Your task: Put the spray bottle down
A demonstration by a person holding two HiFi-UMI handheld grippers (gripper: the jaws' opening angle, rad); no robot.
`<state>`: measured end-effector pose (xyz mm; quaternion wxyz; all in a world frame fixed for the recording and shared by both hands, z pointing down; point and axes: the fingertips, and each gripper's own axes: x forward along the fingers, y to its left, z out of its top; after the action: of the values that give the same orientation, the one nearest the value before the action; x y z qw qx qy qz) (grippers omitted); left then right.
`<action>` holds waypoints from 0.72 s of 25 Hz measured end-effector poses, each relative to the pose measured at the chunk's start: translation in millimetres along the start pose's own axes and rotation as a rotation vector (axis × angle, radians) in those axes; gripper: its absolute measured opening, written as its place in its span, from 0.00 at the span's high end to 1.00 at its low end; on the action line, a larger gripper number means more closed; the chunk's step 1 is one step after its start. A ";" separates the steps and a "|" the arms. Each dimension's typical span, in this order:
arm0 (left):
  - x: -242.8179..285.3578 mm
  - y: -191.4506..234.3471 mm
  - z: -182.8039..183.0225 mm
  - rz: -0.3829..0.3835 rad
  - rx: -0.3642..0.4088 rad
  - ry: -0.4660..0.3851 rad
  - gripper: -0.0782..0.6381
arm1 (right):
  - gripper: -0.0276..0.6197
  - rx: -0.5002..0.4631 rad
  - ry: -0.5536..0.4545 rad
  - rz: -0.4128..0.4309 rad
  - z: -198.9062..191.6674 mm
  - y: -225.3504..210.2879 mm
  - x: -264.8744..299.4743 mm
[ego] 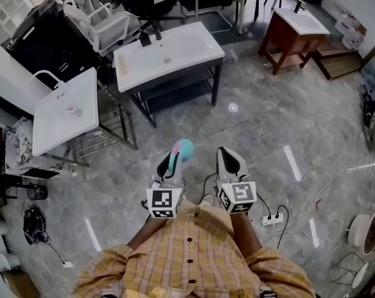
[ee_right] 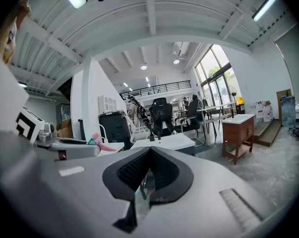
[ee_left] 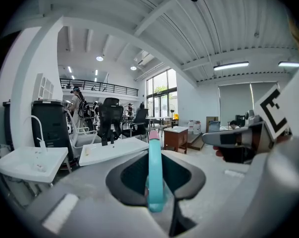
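Teal-and-pink spray bottle (ego: pixel 181 149) is in the left gripper (ego: pixel 171 164), held over the grey stone-look floor (ego: pixel 262 129) and well apart from any surface. In the left gripper view the jaws clamp a narrow teal part of it, edge-on between the pads. I cannot see the bottle's body. The right gripper (ego: pixel 230 161) is closed on nothing, its jaws meeting tip to tip, just beside the left one.

Likely landing place, my guess: the white basin top (ego: pixel 169 54) on the dark frame ahead. A second white basin (ego: pixel 63 110) with a faucet stands further left.

Risks as I judge them:
- The grip is on a thin section, so the bottle may pivot between the pads in transit. How full it is, I cannot tell.
- Releasing here means a drop onto hard floor, and the bottle could crack or leak.
- The basin top dips into a bowl, and a base set on the slope would tip. I aim for the flat rim.
- Opening before the base seats would topple it.
- A power strip (ego: pixel 273 218) and cables lie on the floor at right, a bad spot for spilled liquid.
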<state>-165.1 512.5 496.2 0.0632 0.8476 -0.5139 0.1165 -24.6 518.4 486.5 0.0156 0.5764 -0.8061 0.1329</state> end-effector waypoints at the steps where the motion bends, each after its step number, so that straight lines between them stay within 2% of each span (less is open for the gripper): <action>1: 0.3 -6.2 1.0 -0.001 0.002 -0.001 0.79 | 0.95 0.001 -0.001 0.005 0.1 -2.7 -2.5; 10: 25.3 -27.2 -7.0 -0.026 -0.019 0.013 0.79 | 0.95 -0.012 0.033 0.001 -10.3 -25.1 -2.8; 18: 91.7 -37.2 -1.8 -0.076 -0.048 -0.009 0.79 | 0.95 -0.046 0.044 -0.044 0.9 -72.5 28.6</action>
<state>-91.5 451.6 522.5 0.0854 0.8651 -0.4844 0.0979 33.6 470.0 504.9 0.0493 0.5905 -0.7955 0.1265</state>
